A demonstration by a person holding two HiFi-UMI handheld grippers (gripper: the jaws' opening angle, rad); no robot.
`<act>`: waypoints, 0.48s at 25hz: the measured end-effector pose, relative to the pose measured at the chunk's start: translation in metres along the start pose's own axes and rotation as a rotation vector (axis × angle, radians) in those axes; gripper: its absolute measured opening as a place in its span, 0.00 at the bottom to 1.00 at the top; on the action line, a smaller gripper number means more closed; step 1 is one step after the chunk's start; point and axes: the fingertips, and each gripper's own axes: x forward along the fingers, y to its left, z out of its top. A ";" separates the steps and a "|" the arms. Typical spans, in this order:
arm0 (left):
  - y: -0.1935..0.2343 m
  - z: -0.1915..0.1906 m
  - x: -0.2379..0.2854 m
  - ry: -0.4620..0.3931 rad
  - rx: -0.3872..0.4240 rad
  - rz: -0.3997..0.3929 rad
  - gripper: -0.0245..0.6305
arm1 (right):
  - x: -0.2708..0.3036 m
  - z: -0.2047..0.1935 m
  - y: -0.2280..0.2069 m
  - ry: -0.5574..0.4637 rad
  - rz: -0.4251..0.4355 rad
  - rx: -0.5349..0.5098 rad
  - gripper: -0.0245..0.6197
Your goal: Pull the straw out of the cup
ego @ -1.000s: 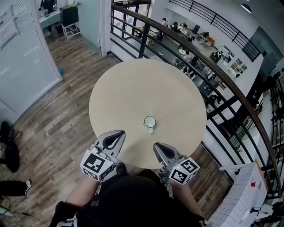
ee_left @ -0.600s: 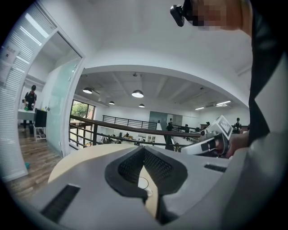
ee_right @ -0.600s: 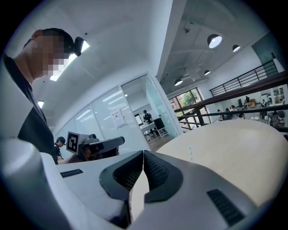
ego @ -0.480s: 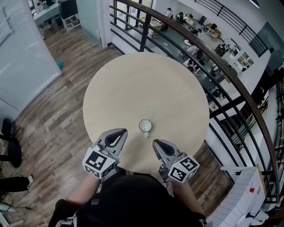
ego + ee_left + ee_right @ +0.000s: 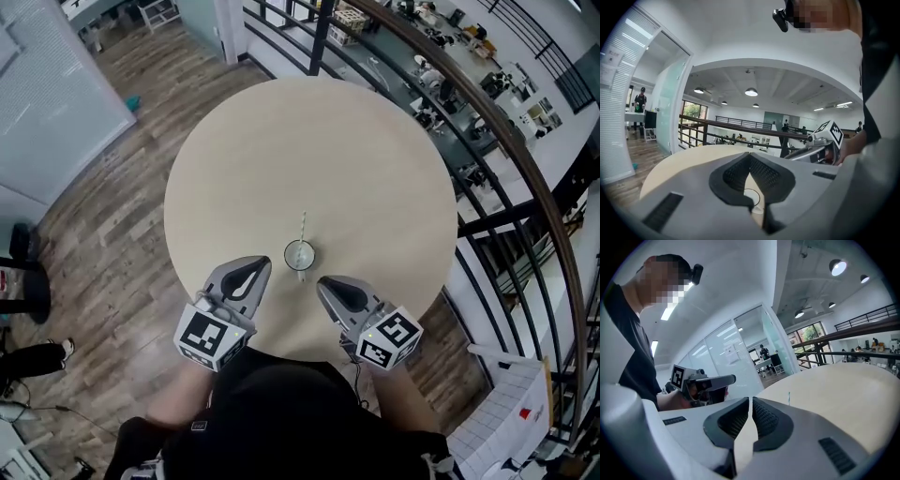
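Jaws pressed together on both sides, nothing pinched between them. Lower left of centre in the head view: left gripper (image 5: 259, 267), tip near the cup (image 5: 299, 255) but not touching. Cup upright on the round table (image 5: 375, 169), close to its bottom edge, straw (image 5: 302, 225) inside, sticking up-frame. Lower right: right gripper (image 5: 323, 283), likewise just off the cup.

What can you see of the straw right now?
The straw is thin, straight and pale, perhaps faintly striped. Its lower end sits in the cup on the table; the rest sticks up past the rim. Only the cup touches it; the left tool and right tool are short of it.
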 end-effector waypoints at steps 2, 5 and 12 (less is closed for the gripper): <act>0.005 -0.008 0.003 0.021 0.002 -0.013 0.05 | 0.012 0.002 -0.003 -0.016 0.004 0.012 0.07; 0.003 -0.021 0.004 0.039 0.021 -0.035 0.05 | 0.022 -0.002 0.001 -0.036 0.022 0.015 0.07; 0.012 -0.049 0.016 0.056 -0.021 -0.049 0.05 | 0.041 -0.018 -0.014 -0.028 0.048 0.047 0.07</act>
